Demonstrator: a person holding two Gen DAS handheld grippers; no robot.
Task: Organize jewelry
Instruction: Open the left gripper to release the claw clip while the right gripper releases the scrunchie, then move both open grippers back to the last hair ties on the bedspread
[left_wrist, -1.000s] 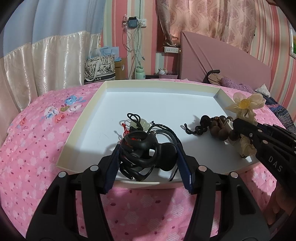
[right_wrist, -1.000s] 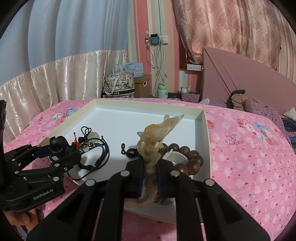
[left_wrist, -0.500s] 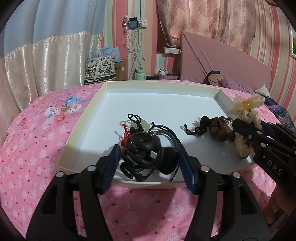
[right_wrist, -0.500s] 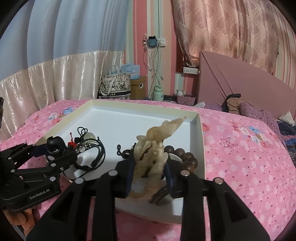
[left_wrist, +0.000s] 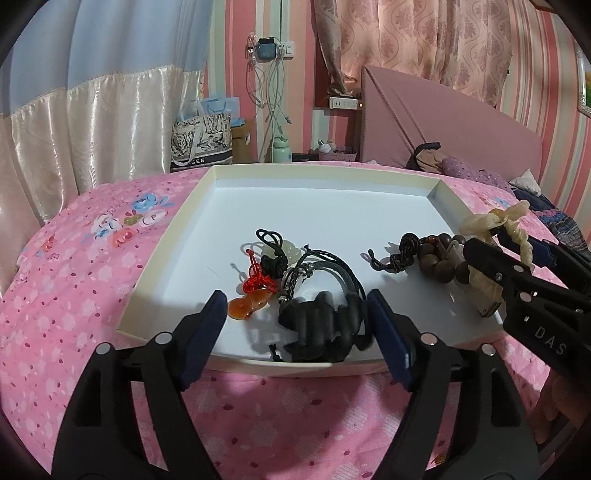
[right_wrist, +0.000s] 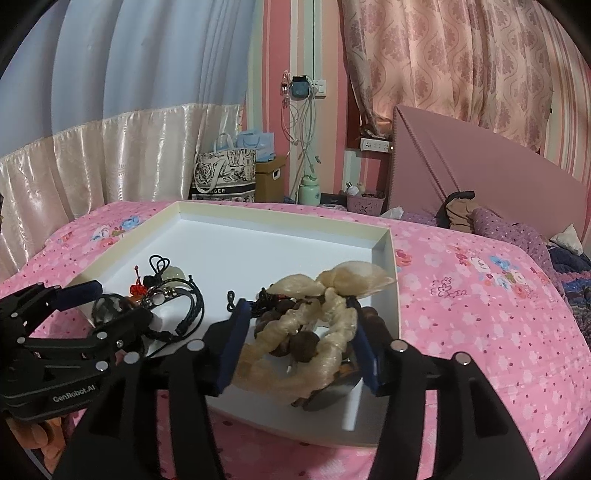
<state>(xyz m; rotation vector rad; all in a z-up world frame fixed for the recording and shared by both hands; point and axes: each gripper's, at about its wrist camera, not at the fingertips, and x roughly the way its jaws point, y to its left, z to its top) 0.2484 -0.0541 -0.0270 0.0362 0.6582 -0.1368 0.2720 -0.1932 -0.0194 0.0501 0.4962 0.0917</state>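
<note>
One shallow white tray (left_wrist: 177, 236) is lying on the bed (left_wrist: 74, 280), which is covered in pink flowered cloth, and all the jewelry is sitting inside it in two clusters. In the left cluster one pale green pendant (left_wrist: 286, 251) is lying on a black knotted cord, with one red knotted charm (left_wrist: 258, 282) and one orange stone (left_wrist: 245, 308) just beside it, a bundle of black braided cords (left_wrist: 328, 266) curling over them, and one black ribbed hair clip (left_wrist: 323, 326) resting against the tray's near wall. The left hand-held gripper (left_wrist: 295, 325) is hovering over that near wall with its jaws opening; the hair clip is lying between its two blue pads, close to the right pad, and the left pad is standing well clear of it. In the right cluster one string of dark wooden beads (left_wrist: 439, 262), with a black knotted tail pointing left, is lying under one cream twisted hair tie with a petal-shaped bow (right_wrist: 332, 295). The right hand-held gripper (right_wrist: 301, 341) is also opening its jaws; the cream hair tie and some beads are sitting between its pads, loose rather than pinched, near the tray's right near corner. In the right wrist view the left hand-held gripper is showing at the lower left edge.
</note>
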